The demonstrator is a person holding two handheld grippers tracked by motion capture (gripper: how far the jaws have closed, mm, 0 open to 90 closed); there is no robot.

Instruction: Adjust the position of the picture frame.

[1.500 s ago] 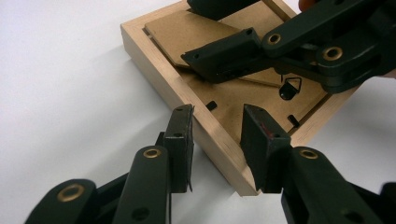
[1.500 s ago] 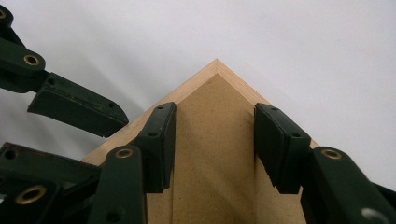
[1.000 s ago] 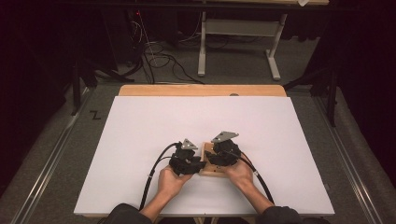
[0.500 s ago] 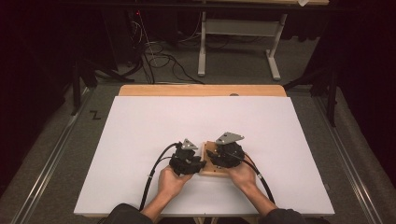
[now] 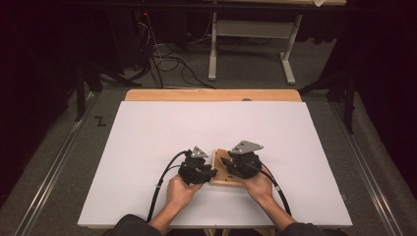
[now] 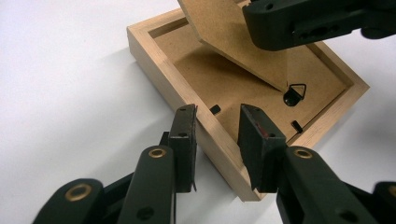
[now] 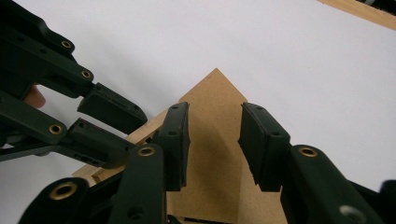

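Near the front middle of the white bench (image 5: 147,137): a small wooden frame (image 6: 154,51), lying back-up and turned cornerwise. Wide bare bench on every side of the frame, most of it beyond and to either side; less between the frame and the near edge, where the left hand (image 5: 179,191) and right hand (image 5: 258,187) come in. Well beyond the frame, a bare wooden strip (image 5: 211,95) along the far edge of the bench.

Left tool (image 6: 217,112) at the frame's near rail, narrowly parted, one jaw outside the rail and one inside over the backing, the rail passing between them. Cannot tell whether either jaw touches the wood.

Right tool (image 7: 212,112) over the far half of the frame, jaws parted about as far, with the brown fibreboard flap (image 6: 224,32) seen flat-on behind the gap. No grip on the flap's faces to be made out.

From the left tool view alone: the flap tilted up off the backing, its shadow beneath, a black hanging ring (image 6: 295,91) by its lower tip, and two small black clips (image 6: 215,109) along the inner edges. From the right tool view: the flap's pointed tip against white bench, with the left tool's jaws just to the side of the frame. From the high view: both tools close together over the frame, cables trailing back toward the near edge.
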